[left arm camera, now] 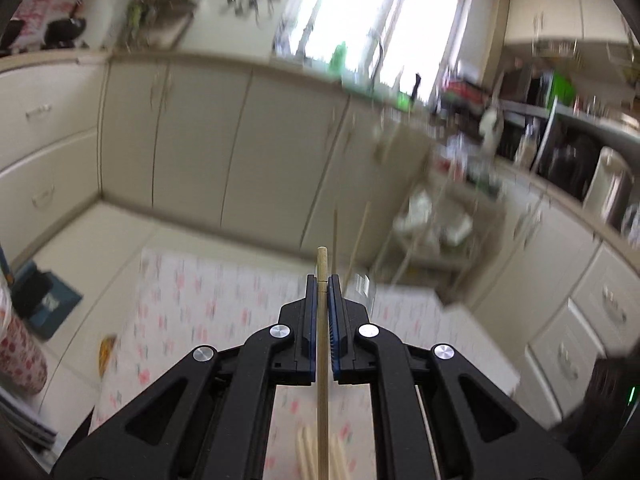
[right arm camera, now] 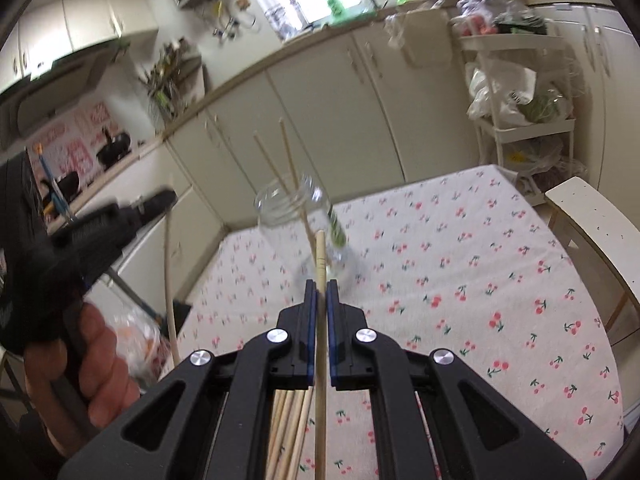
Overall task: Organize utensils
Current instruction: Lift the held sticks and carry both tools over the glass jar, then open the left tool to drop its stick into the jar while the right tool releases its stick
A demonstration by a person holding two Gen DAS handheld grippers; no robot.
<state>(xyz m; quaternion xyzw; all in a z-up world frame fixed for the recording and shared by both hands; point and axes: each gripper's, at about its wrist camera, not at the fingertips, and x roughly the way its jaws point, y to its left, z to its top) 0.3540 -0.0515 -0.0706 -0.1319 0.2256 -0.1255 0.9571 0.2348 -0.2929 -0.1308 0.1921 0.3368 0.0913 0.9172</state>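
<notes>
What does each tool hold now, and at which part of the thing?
The left tool grips one chopstick a little below its end. The right tool grips another chopstick, also near its end.

Bright daylight from an overexposed window [left arm camera: 384,12]; heavy motion blur; fisheye bending and dark vignette at edges

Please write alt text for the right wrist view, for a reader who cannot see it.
The right tool is shut on one wooden chopstick above a cherry-print tablecloth. Ahead stands a clear glass jar holding two chopsticks.
</notes>
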